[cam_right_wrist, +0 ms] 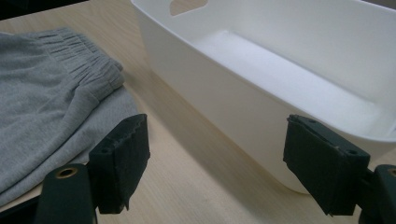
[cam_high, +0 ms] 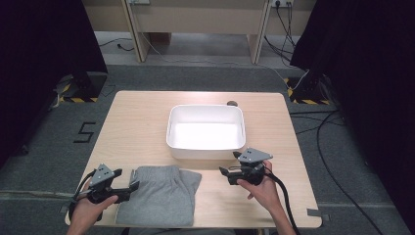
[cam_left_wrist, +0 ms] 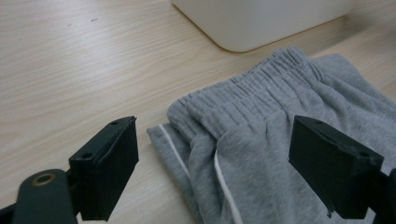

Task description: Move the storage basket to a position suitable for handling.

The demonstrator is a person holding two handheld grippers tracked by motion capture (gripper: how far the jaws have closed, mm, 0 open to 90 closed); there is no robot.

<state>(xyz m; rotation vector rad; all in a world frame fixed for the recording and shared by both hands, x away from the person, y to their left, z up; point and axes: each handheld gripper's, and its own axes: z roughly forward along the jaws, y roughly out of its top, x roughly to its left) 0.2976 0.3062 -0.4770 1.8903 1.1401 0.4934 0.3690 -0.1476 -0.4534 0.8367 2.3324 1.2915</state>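
2 open grippers near the folded grey shorts (cam_high: 159, 195)

The left gripper (cam_left_wrist: 215, 163) has its jaws wide apart and empty; the shorts lie just ahead, between its fingers. The right gripper (cam_right_wrist: 217, 170) is also open, holding nothing, with the shorts to its left and the white bin (cam_right_wrist: 289, 79) ahead.

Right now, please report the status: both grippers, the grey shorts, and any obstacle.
Left gripper open at shorts' edge. Right gripper open, holding nothing. Grey shorts folded flat on table, in front of white tub. Nothing in the way.
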